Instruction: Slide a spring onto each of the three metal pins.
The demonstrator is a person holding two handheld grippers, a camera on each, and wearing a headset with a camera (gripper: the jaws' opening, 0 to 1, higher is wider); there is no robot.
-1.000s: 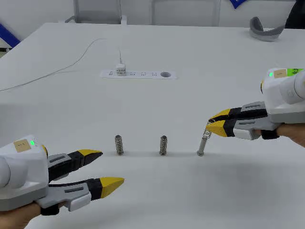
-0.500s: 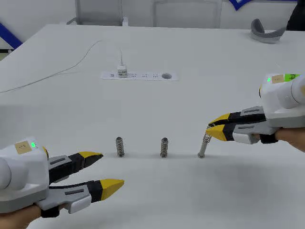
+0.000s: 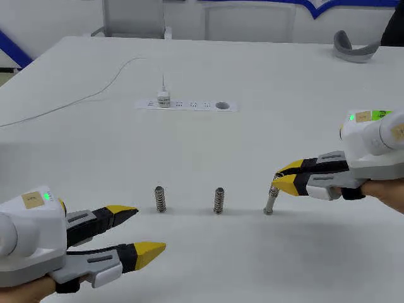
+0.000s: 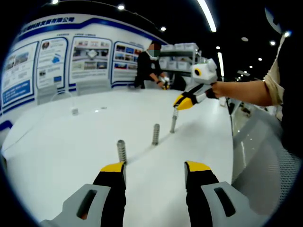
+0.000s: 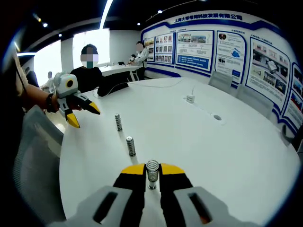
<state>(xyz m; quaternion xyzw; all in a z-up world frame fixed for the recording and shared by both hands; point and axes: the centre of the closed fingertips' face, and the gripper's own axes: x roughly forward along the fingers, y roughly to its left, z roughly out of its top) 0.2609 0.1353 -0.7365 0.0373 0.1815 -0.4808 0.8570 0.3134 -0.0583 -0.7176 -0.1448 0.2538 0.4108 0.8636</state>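
Note:
Three metal pins stand in a row on the white table. The left pin [image 3: 160, 199] and the middle pin [image 3: 219, 201] each carry a spring. My right gripper [image 3: 281, 178] is shut on a third spring [image 5: 152, 171], which sits over the top of the right pin [image 3: 269, 203]. In the right gripper view this spring stands upright between the yellow fingertips [image 5: 134, 170]. At the near left, my left gripper [image 3: 142, 230] is open and holds nothing, a little short of the left pin [image 4: 121, 151]. The left gripper view also has the right gripper [image 4: 184, 100] at the far pin [image 4: 173, 120].
A white power strip [image 3: 186, 105] with a plugged-in charger lies at mid table, and its cable [image 3: 76, 101] runs off to the left. A grey curved object [image 3: 356, 50] rests at the far right. Other people stand beyond the table [image 5: 90, 66].
The right gripper has sunk slightly with its spring along the right pin. The head camera has tilted, which shifts the scene down. The left gripper has hardly moved.

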